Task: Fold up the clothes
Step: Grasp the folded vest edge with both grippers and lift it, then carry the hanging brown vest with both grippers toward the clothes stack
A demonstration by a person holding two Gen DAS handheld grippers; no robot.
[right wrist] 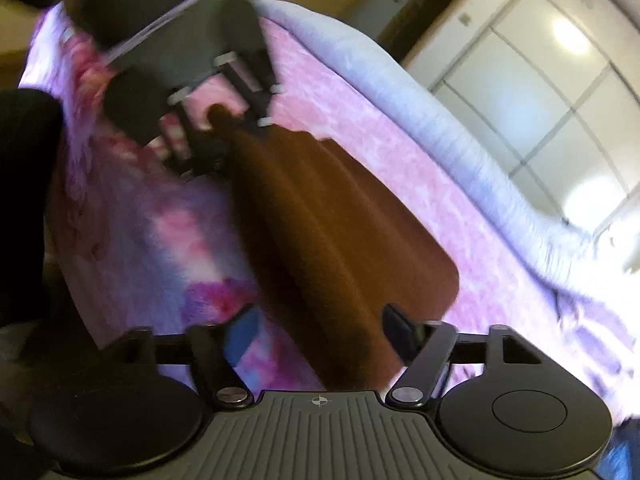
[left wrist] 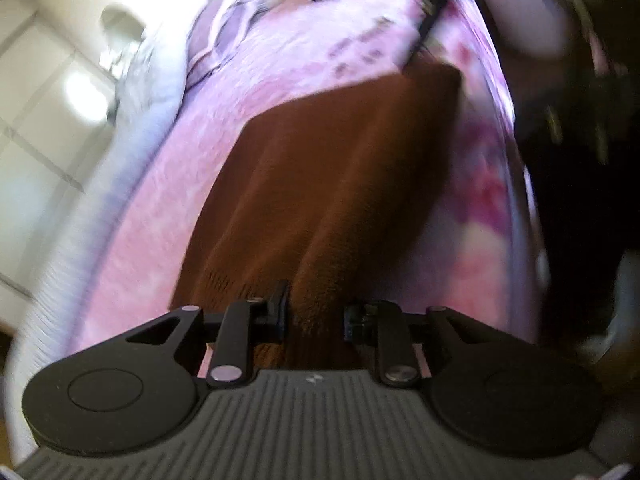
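I see the brown cloth point(left wrist: 332, 184) lying on the pink blanket point(left wrist: 168, 208) of the bed. My left gripper point(left wrist: 314, 316) pinches its near edge; my right gripper point(right wrist: 316, 332) has jaws spread around the opposite end.

A brown garment point(left wrist: 332, 184) of matt, fuzzy knit cloth with fine ribbing runs ahead of the left gripper point(left wrist: 314, 316), whose body is matt black plastic with a ribbed grey housing and small shiny metal pivot pins. Under the garment lies a pink blanket point(left wrist: 168, 216), plush and softly mottled, with a tie-dyed magenta and purple patch to the gripper's right. Beyond the blanket, to the left, sits pale lavender bedding point(left wrist: 132, 120) with a ribbed, quilted look. Behind it, glossy white cupboard doors point(right wrist: 560, 92) throw back lamp glare.
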